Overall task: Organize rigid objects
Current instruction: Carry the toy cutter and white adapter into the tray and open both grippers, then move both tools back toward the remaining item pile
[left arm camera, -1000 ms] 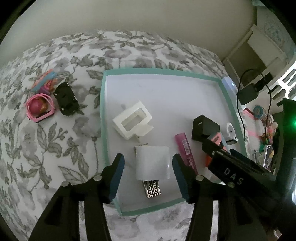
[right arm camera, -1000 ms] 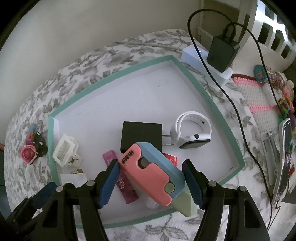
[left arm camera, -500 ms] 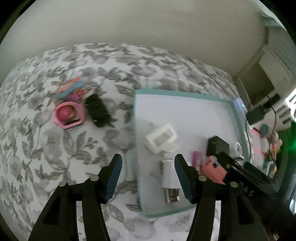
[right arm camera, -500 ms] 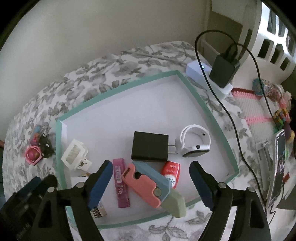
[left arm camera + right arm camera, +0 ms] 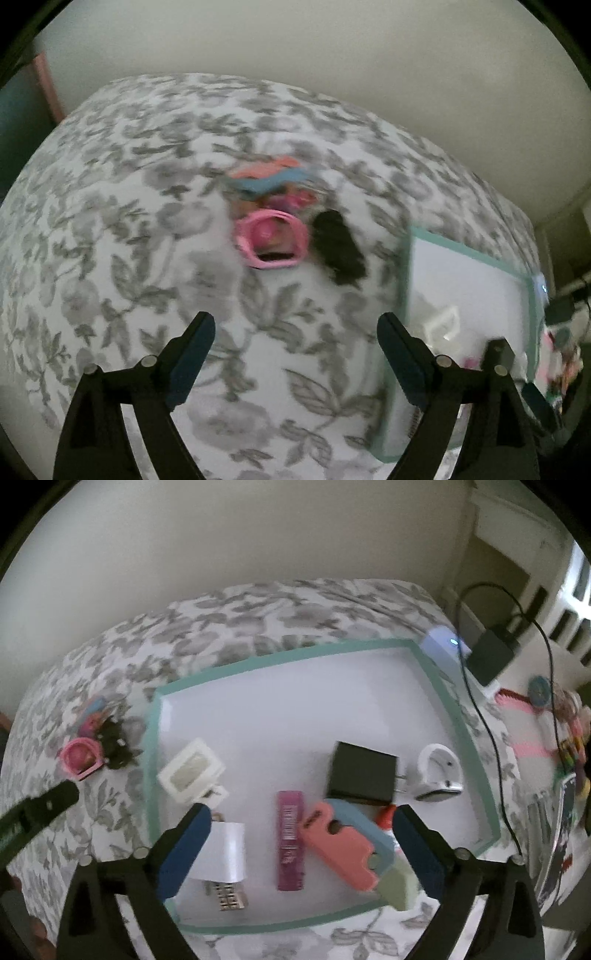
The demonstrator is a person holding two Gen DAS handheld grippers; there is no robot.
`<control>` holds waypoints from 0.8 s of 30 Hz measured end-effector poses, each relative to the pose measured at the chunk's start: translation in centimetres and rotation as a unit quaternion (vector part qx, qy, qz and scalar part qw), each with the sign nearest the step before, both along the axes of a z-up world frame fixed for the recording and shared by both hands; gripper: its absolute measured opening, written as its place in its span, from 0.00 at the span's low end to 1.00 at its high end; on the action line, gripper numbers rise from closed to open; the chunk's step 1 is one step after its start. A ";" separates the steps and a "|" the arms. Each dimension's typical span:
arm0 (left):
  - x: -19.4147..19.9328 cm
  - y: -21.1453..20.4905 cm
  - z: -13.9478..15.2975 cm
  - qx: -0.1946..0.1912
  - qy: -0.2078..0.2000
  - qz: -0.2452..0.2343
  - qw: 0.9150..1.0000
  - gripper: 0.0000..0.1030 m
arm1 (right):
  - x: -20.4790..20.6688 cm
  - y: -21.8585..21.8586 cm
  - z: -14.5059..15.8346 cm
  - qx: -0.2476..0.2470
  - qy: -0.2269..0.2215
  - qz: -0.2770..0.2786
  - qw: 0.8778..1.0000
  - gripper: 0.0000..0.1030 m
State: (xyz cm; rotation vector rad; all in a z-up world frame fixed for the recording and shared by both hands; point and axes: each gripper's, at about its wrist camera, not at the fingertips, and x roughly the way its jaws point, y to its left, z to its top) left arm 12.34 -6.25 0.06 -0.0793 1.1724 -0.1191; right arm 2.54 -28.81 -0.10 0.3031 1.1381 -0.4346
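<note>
Spreading empty, both grippers' jaws: left gripper (image 5: 295, 328) over floral fabric (image 5: 122, 258), right gripper (image 5: 301, 819) above smooth teal-rimmed tray (image 5: 280, 657).

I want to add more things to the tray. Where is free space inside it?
The far half of the tray is bare, behind the black charger and white frame. The near half is crowded around the purple tube and pink-and-blue tool.

1. The far half of the teal-rimmed tray (image 5: 280, 657) lies bare, open to a gripper.
2. Its near half is crowded: pink-blue cutter (image 5: 340, 845), magenta tube (image 5: 290, 840), black charger (image 5: 362, 773).
3. Floral cloth (image 5: 122, 229) lies clear around the pink ring (image 5: 271, 240) and black toy (image 5: 340, 247).
</note>
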 end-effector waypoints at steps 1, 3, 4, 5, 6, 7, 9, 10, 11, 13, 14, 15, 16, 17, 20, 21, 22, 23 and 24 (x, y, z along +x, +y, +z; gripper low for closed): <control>0.2 0.5 0.0 0.004 -0.003 0.008 1.000 0.88 | 0.2 0.4 0.1 -0.001 -0.001 0.005 1.000 0.98; 0.6 1.6 -0.1 0.014 -0.007 0.022 1.000 0.89 | 0.5 1.3 0.2 -0.003 -0.004 0.017 1.000 0.99; 0.7 2.0 -0.1 0.018 -0.008 0.028 0.999 0.90 | 0.7 1.7 0.3 -0.003 -0.006 0.025 1.000 1.00; 0.8 2.6 -0.1 0.024 -0.010 0.036 0.999 0.90 | 0.8 2.2 0.3 -0.003 -0.007 0.031 1.000 1.00; 0.9 3.0 -0.1 0.026 -0.012 0.043 0.999 0.90 | 1.0 2.6 0.3 -0.003 -0.006 0.035 0.999 1.00; 1.0 3.5 -0.1 0.027 -0.014 0.050 0.998 0.91 | 1.2 3.0 0.3 -0.003 -0.006 0.041 0.999 1.00; 1.2 4.4 0.0 0.026 -0.022 0.066 0.997 0.91 | 1.5 3.9 0.2 0.001 -0.006 0.055 0.998 1.00; 1.3 4.8 0.1 0.026 -0.026 0.072 0.997 0.91 | 1.6 4.4 0.2 0.002 -0.007 0.060 0.998 1.00; 1.4 5.2 0.3 0.026 -0.031 0.076 0.996 0.91 | 1.8 4.8 0.2 0.003 -0.007 0.064 0.998 1.00; 1.7 5.8 0.4 0.029 -0.038 0.080 0.996 0.91 | 2.2 5.7 0.1 0.008 -0.011 0.076 0.997 1.00; 1.9 6.2 0.5 0.032 -0.044 0.084 0.995 0.91 | 2.4 6.2 0.1 0.009 -0.013 0.082 0.997 1.00; 1.9 6.5 0.6 0.033 -0.049 0.089 0.994 0.92 | 2.6 6.6 0.1 0.012 -0.017 0.088 0.996 1.00; 2.0 6.9 0.6 0.033 -0.053 0.093 0.994 0.92 | 2.8 7.1 0.2 0.015 -0.023 0.094 0.995 1.00; 2.2 7.3 0.7 0.031 -0.058 0.098 0.993 0.92 | 3.0 7.5 0.3 0.016 -0.027 0.099 0.995 1.00; 2.6 8.2 0.5 0.022 -0.056 0.106 0.993 0.92 | 3.5 8.4 0.6 0.020 -0.040 0.112 0.993 1.00; 2.7 8.5 0.4 0.017 -0.052 0.108 0.993 0.92 | 3.6 8.6 0.7 0.025 -0.049 0.113 0.992 1.00; 2.8 8.7 0.4 0.015 -0.050 0.110 0.993 0.92 | 3.8 8.7 0.8 0.028 -0.054 0.113 0.992 1.00; 3.0 8.9 0.3 0.014 -0.047 0.113 0.992 0.92 | 4.0 8.9 0.8 0.032 -0.059 0.113 0.991 1.00; 3.1 9.1 0.4 0.012 -0.048 0.114 0.992 0.92 | 4.2 9.0 0.8 0.035 -0.065 0.116 0.991 1.00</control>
